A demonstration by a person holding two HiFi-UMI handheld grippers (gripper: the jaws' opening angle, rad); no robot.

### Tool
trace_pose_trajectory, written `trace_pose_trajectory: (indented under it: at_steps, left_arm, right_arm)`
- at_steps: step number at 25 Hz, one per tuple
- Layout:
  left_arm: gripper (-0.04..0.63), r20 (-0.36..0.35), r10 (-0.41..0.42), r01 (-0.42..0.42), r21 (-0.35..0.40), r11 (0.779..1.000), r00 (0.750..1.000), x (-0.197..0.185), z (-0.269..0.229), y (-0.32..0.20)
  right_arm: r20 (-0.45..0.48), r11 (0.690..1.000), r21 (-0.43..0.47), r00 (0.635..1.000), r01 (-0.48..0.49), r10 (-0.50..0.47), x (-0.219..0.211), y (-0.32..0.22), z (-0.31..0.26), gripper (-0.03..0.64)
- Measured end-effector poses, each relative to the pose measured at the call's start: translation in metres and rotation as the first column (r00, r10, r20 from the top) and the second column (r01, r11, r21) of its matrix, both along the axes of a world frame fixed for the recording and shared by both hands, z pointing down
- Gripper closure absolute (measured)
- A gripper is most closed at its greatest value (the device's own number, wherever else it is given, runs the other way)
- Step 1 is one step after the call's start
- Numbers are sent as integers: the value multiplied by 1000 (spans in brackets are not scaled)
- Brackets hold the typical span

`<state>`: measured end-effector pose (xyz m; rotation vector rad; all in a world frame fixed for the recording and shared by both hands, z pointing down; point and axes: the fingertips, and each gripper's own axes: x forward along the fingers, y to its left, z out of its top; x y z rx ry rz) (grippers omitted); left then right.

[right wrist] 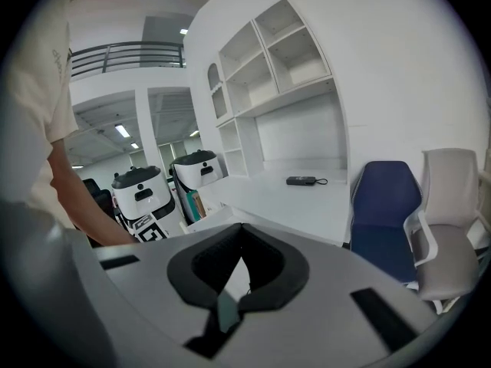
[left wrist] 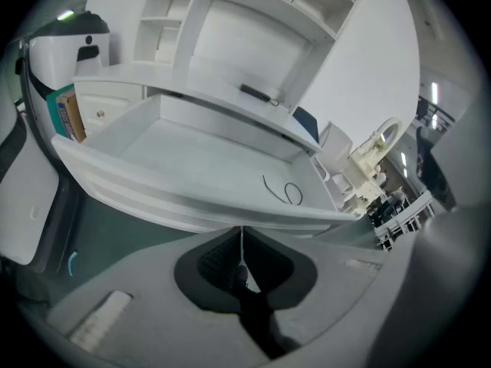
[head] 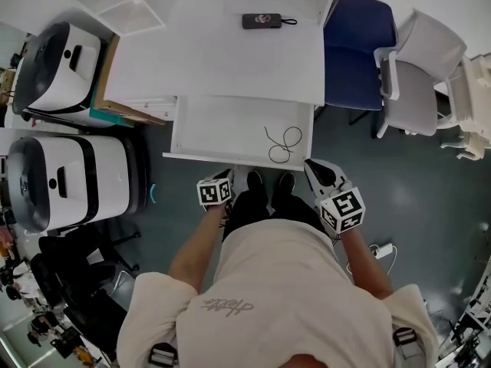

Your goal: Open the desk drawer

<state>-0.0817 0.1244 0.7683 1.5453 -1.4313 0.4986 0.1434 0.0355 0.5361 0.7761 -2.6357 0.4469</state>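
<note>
The white desk drawer (head: 230,125) stands pulled out from under the desk top (head: 222,60), and a thin black cable loop (head: 282,142) lies in its right part. My left gripper (head: 227,178) hovers just in front of the drawer's front edge, near the middle, jaws shut with nothing between them. In the left gripper view the open drawer (left wrist: 184,159) and cable loop (left wrist: 285,192) lie just beyond the closed left gripper (left wrist: 242,234). My right gripper (head: 314,167) is off the drawer's right front corner, touching nothing. In its own view the right gripper (right wrist: 241,230) is shut and empty.
A black device with a cord (head: 262,21) lies on the desk top. A blue chair (head: 357,44) and a white chair (head: 422,75) stand to the right. Two white wheeled robots (head: 65,179) are at the left. The person's shoes (head: 268,182) are by the drawer front.
</note>
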Motion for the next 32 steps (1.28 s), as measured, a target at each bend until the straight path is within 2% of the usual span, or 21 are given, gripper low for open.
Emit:
trace_pose_trajectory:
  at_steps: [3,6,13,19,22,26,30,32]
  left_arm:
    - [577,21,-20,17,102,995,1000,-5,-42,-6]
    - [580,61,-10,-3,213,977,998,-6,-93,-16]
    - [580,66,34,-59,429,902,997,3,-208,-51]
    - [580,65,96,-116,581,806,993,11,-302,-88]
    - [580,93,126,-156,634,757,988,11,-342,-103]
    - [580,128,139,-189,699,690,982,11,-386,-114]
    - [578,138,137,-193,767,612,981,10,-428,-123]
    - [578,159,134,-208,788,580,978,12,-445,-126]
  right_arm:
    - [11,1000,15,1000,21,-21,0,-4,-4,614]
    - [12,999,31,1000,26,-26,2,-8,-12,614]
    - [27,992,128,1000,-3,0,-3,-28,-46,614]
    - [42,979,202,999,-41,33,-6,-38,-81,614]
    - [79,971,227,995,-71,54,-10,-42,-102,614]
    - [178,963,241,981,-123,81,-13,-48,-138,614]
    - [216,946,293,974,-135,72,-20,-56,-174,614]
    - [217,938,320,974,-129,60,-22,-58,-188,614]
